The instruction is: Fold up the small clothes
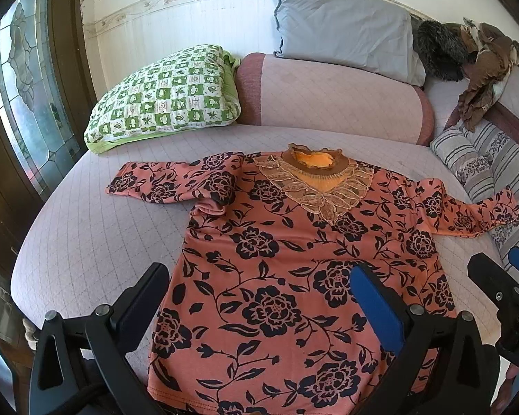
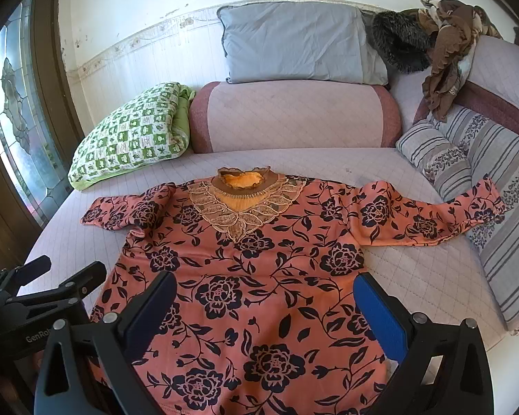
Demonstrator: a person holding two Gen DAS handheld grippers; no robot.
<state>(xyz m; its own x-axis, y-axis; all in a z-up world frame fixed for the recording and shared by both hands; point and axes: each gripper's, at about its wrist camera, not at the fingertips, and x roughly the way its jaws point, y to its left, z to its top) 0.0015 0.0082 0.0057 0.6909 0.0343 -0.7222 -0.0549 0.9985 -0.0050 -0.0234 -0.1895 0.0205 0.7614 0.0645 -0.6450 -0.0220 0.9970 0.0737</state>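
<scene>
A small orange top [image 1: 294, 263] [image 2: 252, 276] with black flowers and a lace collar lies flat on the pale quilted bed, front up, neck pointing away. Its left sleeve [image 1: 169, 183] is bent and partly crumpled; the right sleeve [image 2: 429, 218] reaches out onto a striped cushion. My left gripper [image 1: 259, 283] hovers open over the lower left part of the top, nothing between its fingers. My right gripper [image 2: 266, 294] hovers open over the lower right part, also holding nothing. Each gripper shows at the edge of the other's view.
A green checked pillow [image 1: 166, 97] lies at the back left. A pink bolster [image 1: 332, 97] and a grey pillow [image 1: 342, 24] sit behind the top. Striped cushions [image 2: 484, 186] line the right side, with brown clothes [image 2: 449, 41] heaped above. A glass door [image 1: 24, 86] stands at the left.
</scene>
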